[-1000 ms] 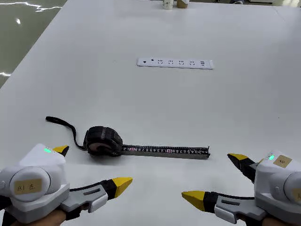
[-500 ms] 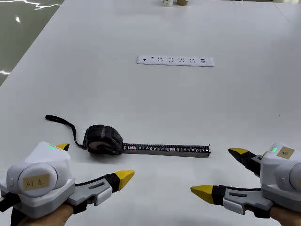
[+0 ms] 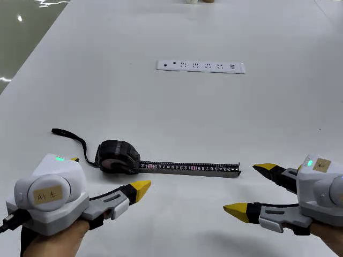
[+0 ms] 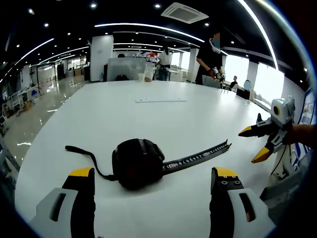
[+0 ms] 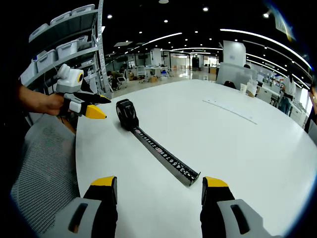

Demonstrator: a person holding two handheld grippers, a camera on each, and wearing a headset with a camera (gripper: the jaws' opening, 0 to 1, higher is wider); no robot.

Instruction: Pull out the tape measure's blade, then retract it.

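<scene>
Edging closer, left gripper (image 3: 107,172) and right gripper (image 3: 249,188), jaws apart, flank the extended tape measure (image 3: 118,156).

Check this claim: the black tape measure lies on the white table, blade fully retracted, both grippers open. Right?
No: the head view shows the numbered blade of the black tape measure pulled out along the white table. The left gripper and right gripper are open.
</scene>
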